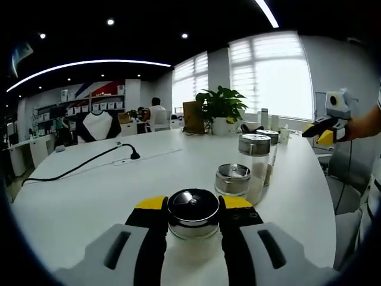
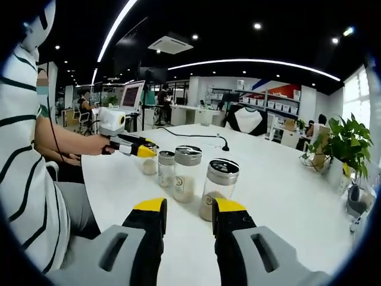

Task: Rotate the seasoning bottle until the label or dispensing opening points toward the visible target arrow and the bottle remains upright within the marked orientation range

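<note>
My left gripper (image 1: 193, 204) is shut on a short glass seasoning bottle (image 1: 193, 215) with a shiny metal lid, which stands upright on the white table (image 1: 89, 202). In the right gripper view the same bottle (image 2: 149, 164) sits under the left gripper's (image 2: 141, 149) yellow tips, held out by a hand. Three more metal-lidded bottles stand in a row beside it: a short one (image 1: 233, 179), a tall one (image 1: 255, 159) and a further one (image 1: 271, 143). My right gripper (image 2: 189, 208) is open above the table, just short of the nearest bottle (image 2: 218, 188). It also hangs at the far right (image 1: 326, 126).
A black cable (image 1: 83, 165) and power strip lie on the table's left. A potted plant (image 1: 221, 110) and small items stand at its far end. A person in a striped shirt (image 2: 27, 155) sits at the table edge. Office desks and shelves lie beyond.
</note>
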A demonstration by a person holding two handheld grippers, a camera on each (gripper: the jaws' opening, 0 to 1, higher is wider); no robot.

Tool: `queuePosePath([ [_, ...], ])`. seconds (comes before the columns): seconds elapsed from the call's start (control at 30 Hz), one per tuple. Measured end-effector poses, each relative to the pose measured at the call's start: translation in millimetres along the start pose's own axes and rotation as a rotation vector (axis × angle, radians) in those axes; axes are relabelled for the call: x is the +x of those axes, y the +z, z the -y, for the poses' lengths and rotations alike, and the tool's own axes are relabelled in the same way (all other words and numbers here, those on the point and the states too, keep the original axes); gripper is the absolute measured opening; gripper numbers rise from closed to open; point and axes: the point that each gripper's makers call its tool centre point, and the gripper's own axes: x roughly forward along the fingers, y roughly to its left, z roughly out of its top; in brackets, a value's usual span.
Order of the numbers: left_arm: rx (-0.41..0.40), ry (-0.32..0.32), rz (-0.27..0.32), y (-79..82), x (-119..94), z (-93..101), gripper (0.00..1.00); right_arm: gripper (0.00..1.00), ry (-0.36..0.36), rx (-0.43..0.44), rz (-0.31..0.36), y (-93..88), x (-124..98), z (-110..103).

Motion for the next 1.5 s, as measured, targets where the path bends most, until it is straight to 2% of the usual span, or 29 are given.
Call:
queuePosePath([
  [0.23, 0.013, -0.017, 0.012, 1.2, 5, -0.4, 0.35, 0.29, 0.000, -0.001, 0.001, 0.9, 1, -1],
  [0.57, 0.044, -0.151, -0.013, 0.8, 5, 1.7, 0.35, 0.29, 0.001, 0.008, 0.025, 5.7, 5, -3],
  [0.77, 0.060, -0.256, -0.014, 1.0, 5, 6.0, 0.35, 0.28, 0.005, -0.004, 0.020, 4.4, 7, -7],
  [0.93, 0.070, -0.304, -0.011, 1.3, 5, 7.5, 0.35, 0.28, -0.002, -0.022, 0.034, 9.2, 9, -7],
  [1.1, 0.084, -0.305, -0.042, 1.2, 5, 9.2, 0.35, 0.28, -0.015, -0.005, 0.058, 14.8, 8, -4],
  [1.2, 0.085, -0.307, -0.037, 0.8, 5, 9.1, 0.35, 0.28, -0.016, 0.005, 0.060, 15.5, 7, -3],
  [1.27, 0.095, -0.257, -0.048, 2.0, 5, 3.2, 0.40, 0.29, -0.016, 0.009, 0.065, 17.0, 7, -4],
  [1.3, 0.101, -0.250, -0.031, 6.9, 3, 4.3, 0.40, 0.29, -0.017, 0.012, 0.067, 17.8, 7, -4],
  [1.37, 0.060, -0.266, 0.030, 21.4, 0, 10.6, 0.39, 0.29, -0.020, 0.020, 0.079, 19.8, 7, -4],
  [1.5, 0.056, -0.236, 0.038, 27.9, -5, 8.8, 0.40, 0.29, -0.014, 0.039, 0.086, 21.0, 12, -8],
])
